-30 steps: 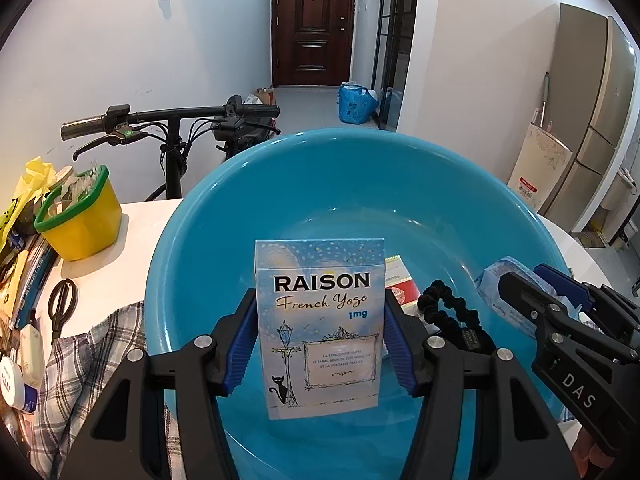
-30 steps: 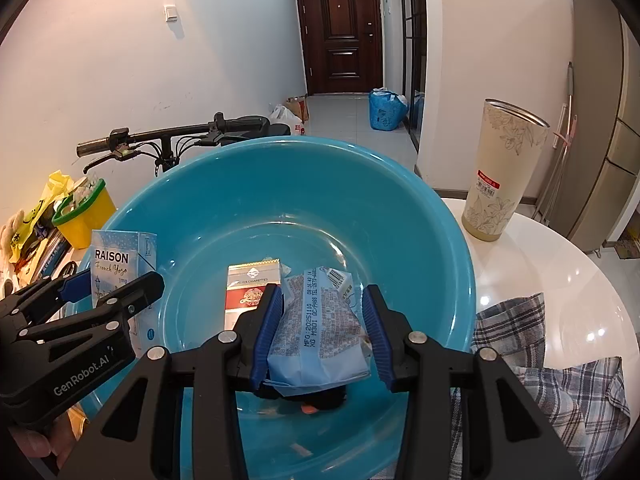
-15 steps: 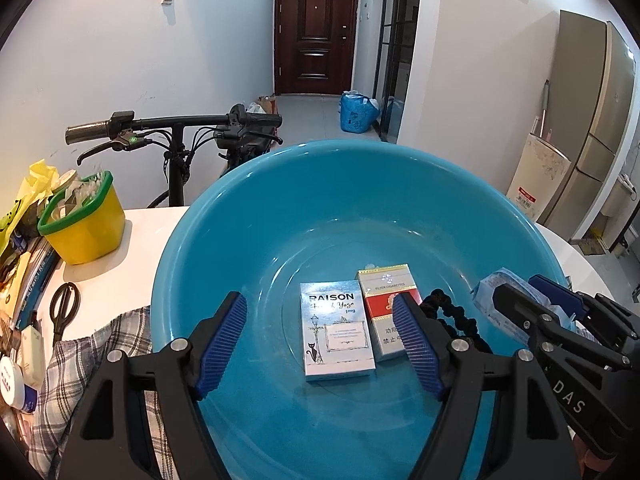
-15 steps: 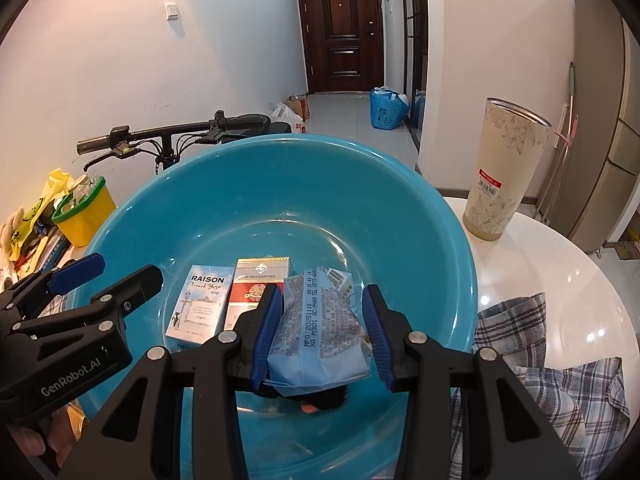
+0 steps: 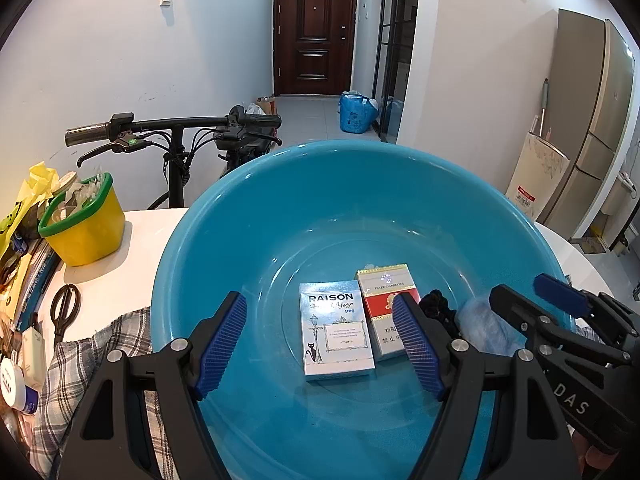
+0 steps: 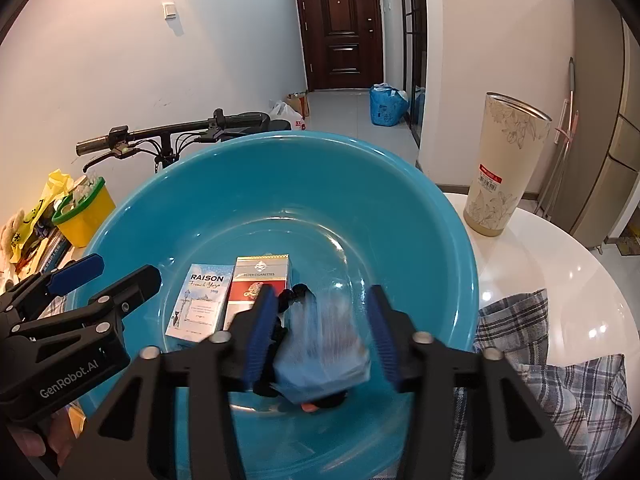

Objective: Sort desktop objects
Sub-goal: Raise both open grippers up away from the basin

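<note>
Inside blue basin (image 5: 248, 216), 2 cigarette packs (image 5: 337, 335) flat, left tool (image 5: 320, 344) apart, right tool (image 6: 320, 334) apart around blurred blue packet (image 6: 324, 348)

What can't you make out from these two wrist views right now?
- Blue packet, right wrist view: motion-blurred, so its print is unreadable and contact with the right gripper is unclear.
- Black coiled item, left wrist view: mostly hidden behind the left gripper's right finger.
- Red cigarette pack: lower corner covered by that finger.
- Small orange bit under the packet: too small to identify.
</note>
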`<state>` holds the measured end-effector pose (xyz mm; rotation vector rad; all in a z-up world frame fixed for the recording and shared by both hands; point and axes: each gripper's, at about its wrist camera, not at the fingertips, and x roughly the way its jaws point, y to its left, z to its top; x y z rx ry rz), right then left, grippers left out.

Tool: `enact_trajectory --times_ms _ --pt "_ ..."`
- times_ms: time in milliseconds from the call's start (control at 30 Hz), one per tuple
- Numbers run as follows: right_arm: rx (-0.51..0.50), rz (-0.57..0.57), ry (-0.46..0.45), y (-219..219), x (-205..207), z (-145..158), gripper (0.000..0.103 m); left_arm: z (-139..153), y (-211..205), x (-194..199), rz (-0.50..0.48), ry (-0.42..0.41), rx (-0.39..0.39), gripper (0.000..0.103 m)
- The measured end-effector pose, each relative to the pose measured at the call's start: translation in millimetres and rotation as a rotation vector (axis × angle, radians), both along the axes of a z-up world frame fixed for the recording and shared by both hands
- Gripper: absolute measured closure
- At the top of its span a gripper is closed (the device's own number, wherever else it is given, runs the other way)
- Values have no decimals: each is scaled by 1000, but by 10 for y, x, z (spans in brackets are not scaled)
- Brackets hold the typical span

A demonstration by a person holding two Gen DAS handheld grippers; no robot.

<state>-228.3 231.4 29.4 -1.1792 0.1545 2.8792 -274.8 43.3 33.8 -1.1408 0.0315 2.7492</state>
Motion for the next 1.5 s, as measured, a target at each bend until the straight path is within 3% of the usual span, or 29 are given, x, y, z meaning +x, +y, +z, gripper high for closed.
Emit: enact_trajectory --times_ms 333,633,933,1033,1300,1500 --pt "15 -12 1 29 0 4 47 24 -15 9 1 8 6 25" --pt "16 -34 53 109 107 186 47 414 -123 228 19 159 33 25" --pt "14 -31 223 119 481 721 47 1008 -330 647 3 335 88 23" --pt "9 -37 294 108 635 917 36 1184 -401 822 11 405 111 18" --pt "41 -45 457 19 1060 1336 36 1600 -518 1350 3 600 123 17" --pt "85 -47 600 -92 1412 1598 20 1806 -581 1701 -13 688 161 16"
